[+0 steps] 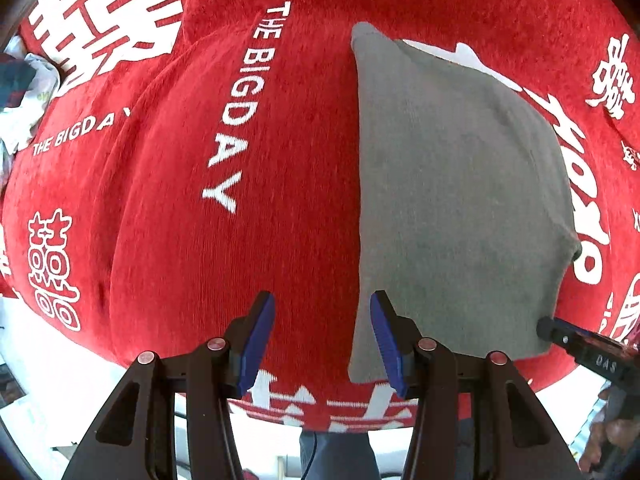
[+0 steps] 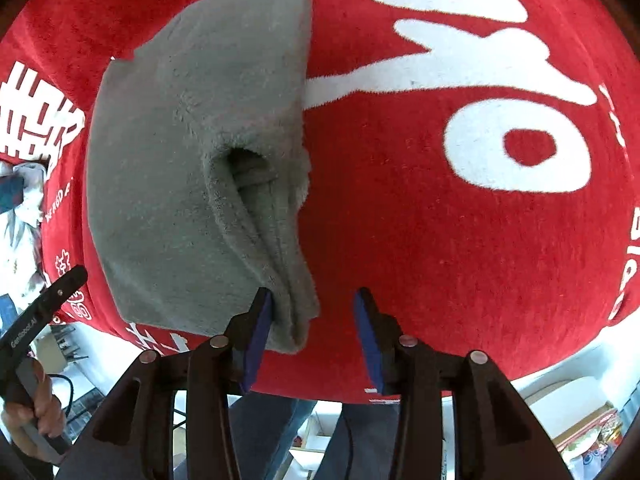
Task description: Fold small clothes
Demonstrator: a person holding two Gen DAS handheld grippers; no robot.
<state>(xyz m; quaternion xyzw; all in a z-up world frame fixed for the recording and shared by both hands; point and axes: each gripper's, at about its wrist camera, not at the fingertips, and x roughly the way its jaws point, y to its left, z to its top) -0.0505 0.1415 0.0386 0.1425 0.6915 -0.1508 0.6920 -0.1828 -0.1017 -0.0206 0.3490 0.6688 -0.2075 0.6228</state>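
1. The grey garment (image 1: 452, 200) is a small piece of soft, fleecy knit, folded into a compact, roughly rectangular shape
2. It lies flat on the red cloth (image 1: 280, 240) with white lettering, its long left edge straight and its far corners rounded
3. In the right wrist view the grey garment (image 2: 180, 160) shows a bunched, layered right edge with a dark pocket-like opening, perhaps a cuff or leg hole
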